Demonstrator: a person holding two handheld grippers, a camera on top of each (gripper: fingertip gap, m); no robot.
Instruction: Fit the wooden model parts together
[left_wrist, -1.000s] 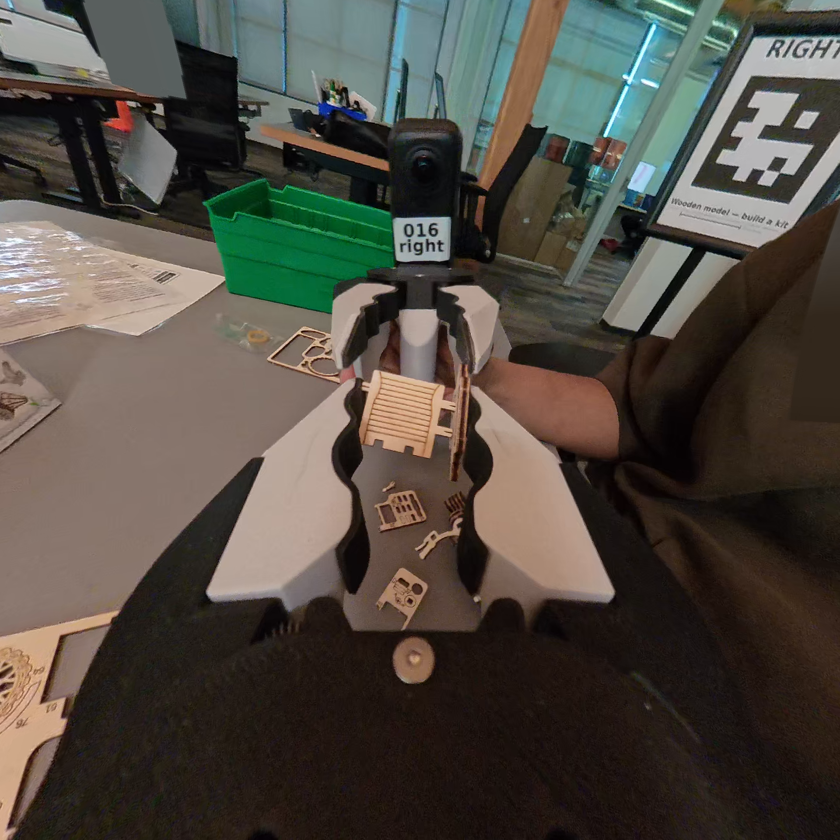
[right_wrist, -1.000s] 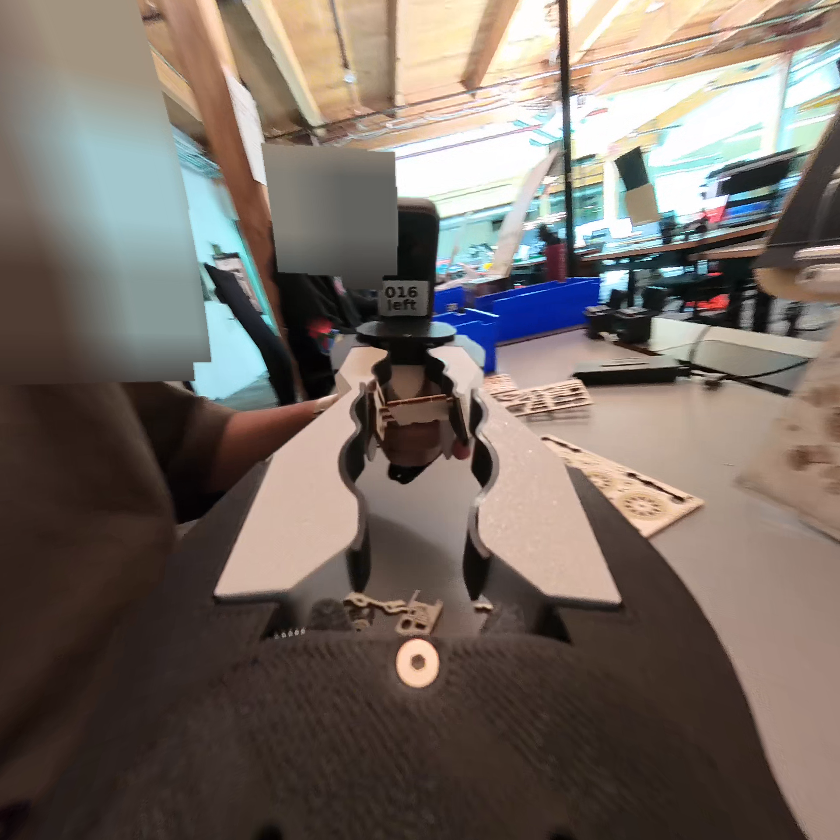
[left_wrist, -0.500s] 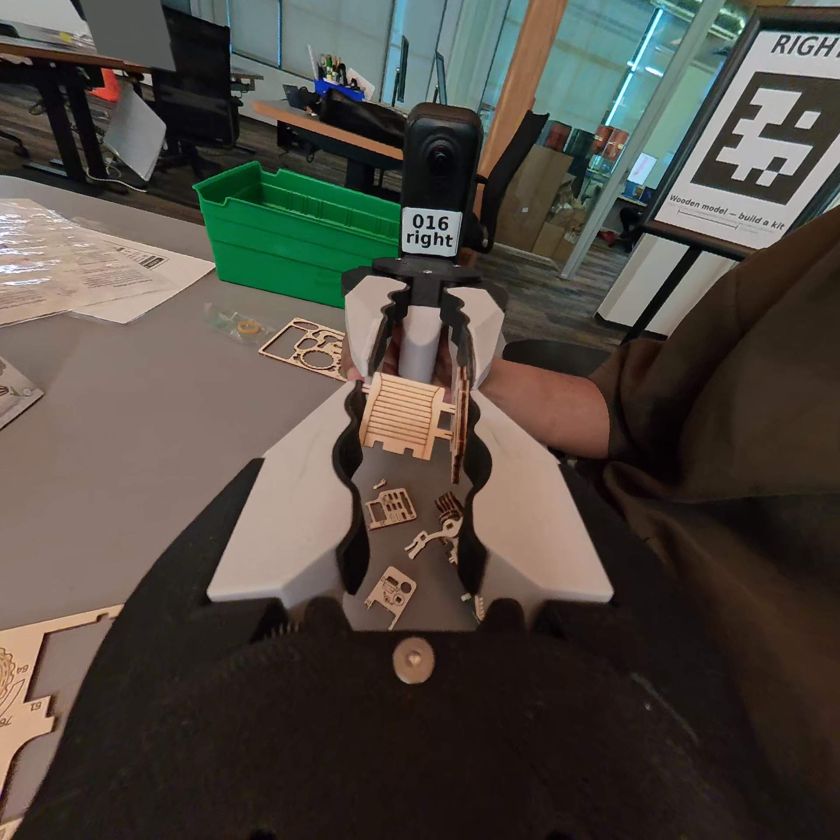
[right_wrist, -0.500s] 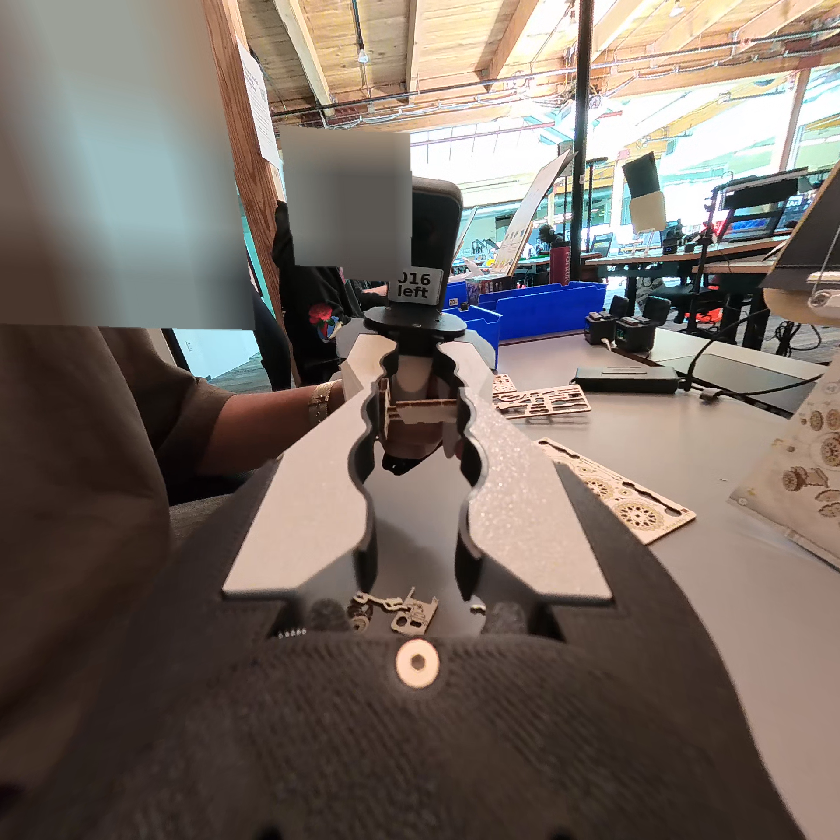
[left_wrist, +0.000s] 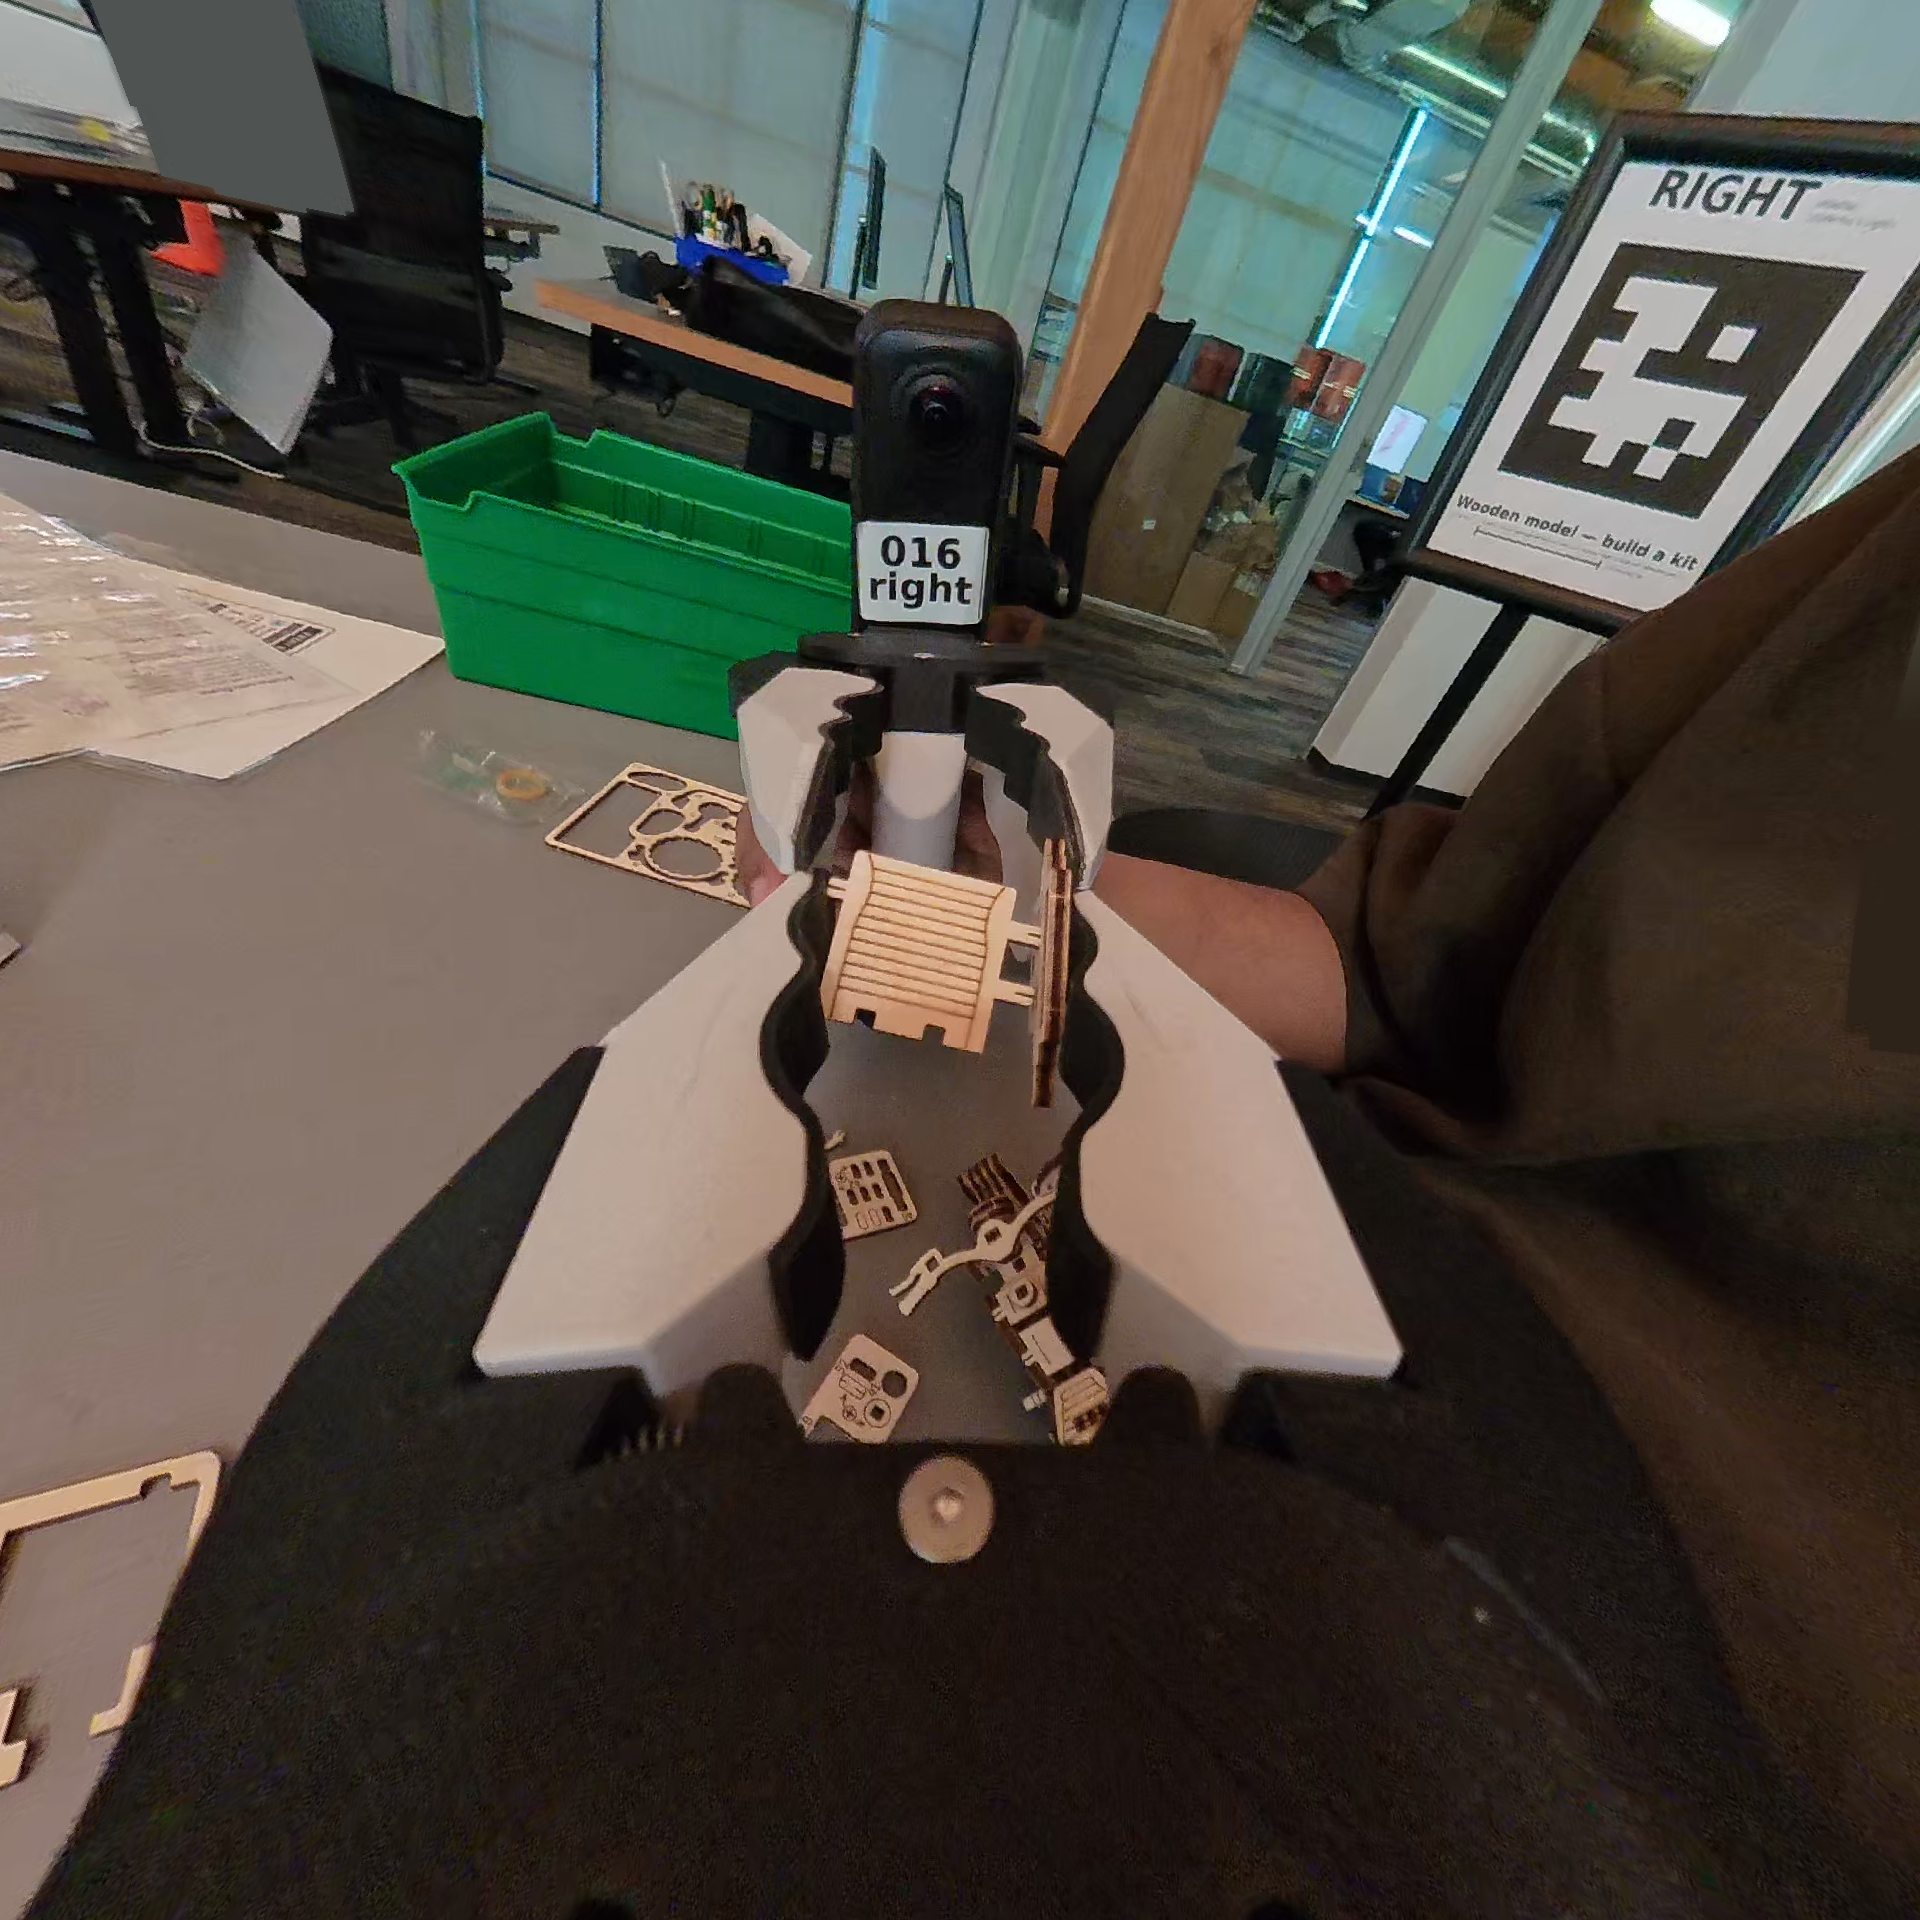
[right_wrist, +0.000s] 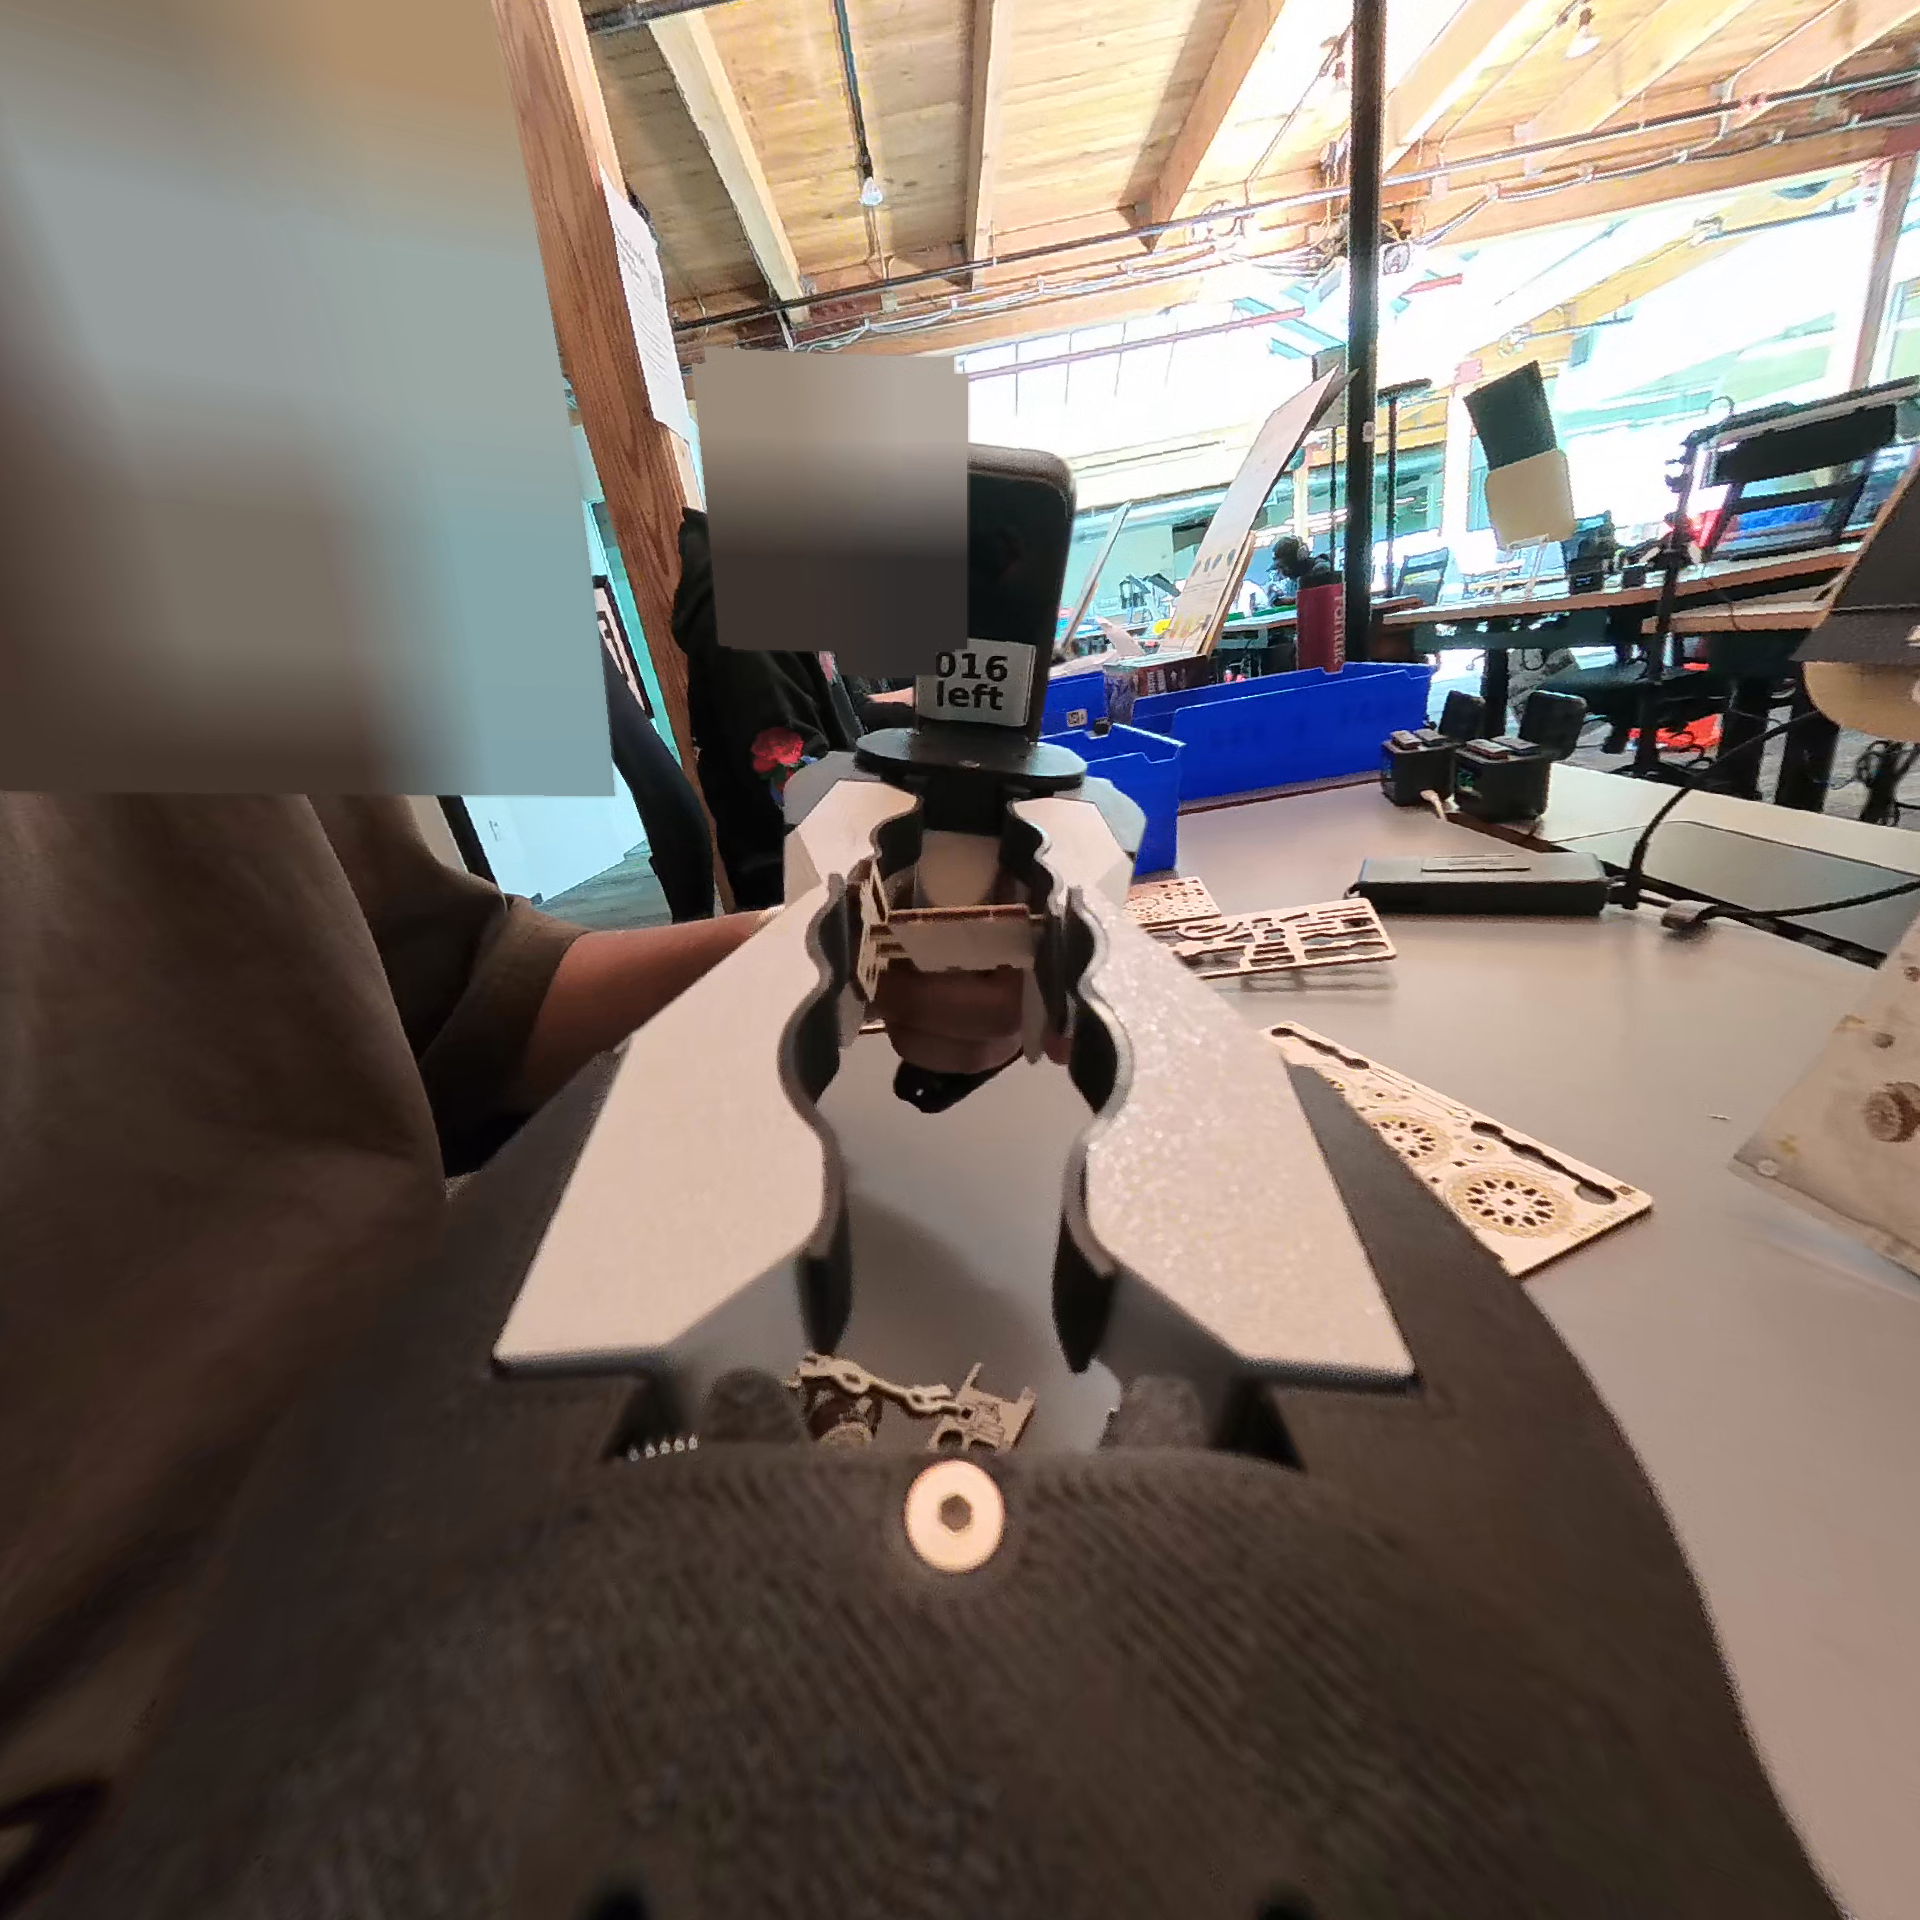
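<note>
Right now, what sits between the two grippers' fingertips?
In the left wrist view, the wooden assembly: a slatted panel joined to a side plate, spanning the left gripper and right gripper.

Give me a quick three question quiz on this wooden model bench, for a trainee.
1. True or false: the slatted wooden panel lies flat on the table.
2. What lies on the table under the left gripper? A loose small wooden parts; B a screwdriver; C a cup.
3. Fill in: the bin in the left wrist view is ___.
Key: 1 false, the gripper holds it up; 2 A; 3 green.
</note>
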